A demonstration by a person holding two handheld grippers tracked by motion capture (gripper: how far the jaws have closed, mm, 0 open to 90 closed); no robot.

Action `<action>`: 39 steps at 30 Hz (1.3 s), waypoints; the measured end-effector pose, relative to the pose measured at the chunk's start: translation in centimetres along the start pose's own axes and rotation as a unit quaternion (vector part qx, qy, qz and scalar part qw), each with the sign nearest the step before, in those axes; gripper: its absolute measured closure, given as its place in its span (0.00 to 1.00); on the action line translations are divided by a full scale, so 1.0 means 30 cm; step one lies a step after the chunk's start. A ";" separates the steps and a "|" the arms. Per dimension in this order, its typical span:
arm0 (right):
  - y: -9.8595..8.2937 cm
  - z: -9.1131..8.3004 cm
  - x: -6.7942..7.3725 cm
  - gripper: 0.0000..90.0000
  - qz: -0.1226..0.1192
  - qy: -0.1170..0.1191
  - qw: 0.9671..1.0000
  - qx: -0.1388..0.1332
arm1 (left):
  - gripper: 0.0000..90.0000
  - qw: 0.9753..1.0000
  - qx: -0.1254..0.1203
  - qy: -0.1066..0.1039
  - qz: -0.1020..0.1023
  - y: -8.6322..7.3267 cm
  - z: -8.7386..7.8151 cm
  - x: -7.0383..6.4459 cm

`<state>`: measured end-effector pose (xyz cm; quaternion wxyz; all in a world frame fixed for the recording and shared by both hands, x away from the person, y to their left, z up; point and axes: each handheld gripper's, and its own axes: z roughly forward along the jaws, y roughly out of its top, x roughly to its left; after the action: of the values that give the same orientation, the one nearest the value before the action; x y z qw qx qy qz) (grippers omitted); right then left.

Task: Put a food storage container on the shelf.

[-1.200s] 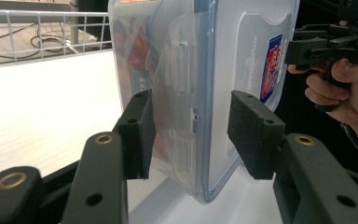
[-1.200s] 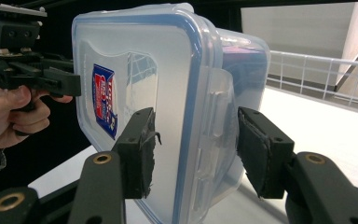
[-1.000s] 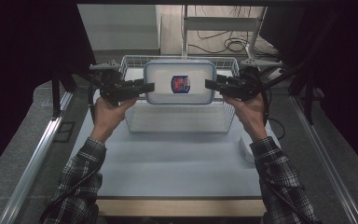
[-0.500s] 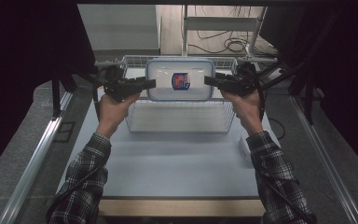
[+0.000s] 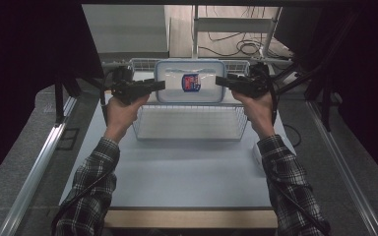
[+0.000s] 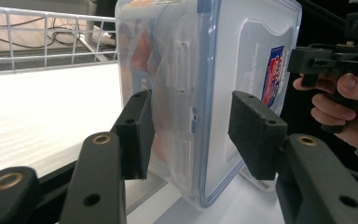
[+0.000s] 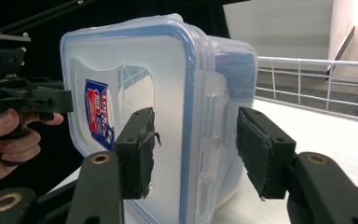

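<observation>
A clear plastic container (image 5: 189, 93) with a blue-rimmed lid and a red and blue label is held up on edge over the far side of a wire basket (image 5: 189, 123), its lid facing the high camera. My left gripper (image 5: 160, 84) is shut on its left end and my right gripper (image 5: 220, 81) on its right end. In the left gripper view the jaws (image 6: 189, 130) straddle the container (image 6: 186, 70) at a side latch. The right gripper view shows the same grip (image 7: 193, 144) on the opposite end of the container (image 7: 168, 70).
The basket stands at the back of a white table top (image 5: 187, 167); its wire rim (image 6: 37, 18) runs behind the container. Metal rails (image 5: 44, 157) flank the table. Dark curtains hang on both sides, and cables lie on the floor beyond.
Both hands have carried the container a little farther away and higher over the basket's back edge. The grip on both ends is unchanged.
</observation>
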<state>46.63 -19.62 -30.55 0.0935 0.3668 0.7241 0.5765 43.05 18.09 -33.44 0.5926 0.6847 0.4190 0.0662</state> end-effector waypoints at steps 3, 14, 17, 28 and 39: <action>0.004 0.005 -0.005 0.53 0.005 -0.002 1.000 0.000 | 0.56 1.000 -0.005 0.004 -0.005 0.002 0.005 0.003; 0.021 0.025 -0.005 0.53 0.013 -0.017 1.000 0.001 | 0.59 0.999 -0.021 0.035 -0.004 0.020 0.016 -0.001; 0.024 0.031 -0.007 0.53 0.017 -0.022 1.000 0.000 | 0.59 0.999 -0.013 0.048 0.008 0.026 0.026 -0.006; 0.035 0.054 -0.028 0.51 0.046 -0.037 0.998 -0.002 | 0.59 0.998 -0.007 0.059 -0.008 0.027 0.056 0.017; 0.028 0.090 -0.037 0.52 0.036 -0.073 0.997 0.021 | 0.55 0.999 -0.004 0.044 -0.027 0.029 0.062 0.030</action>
<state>49.29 -18.23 -30.96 0.1176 0.4352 0.7137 0.5361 45.16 17.33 -33.58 0.5779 0.6672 0.4627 0.0824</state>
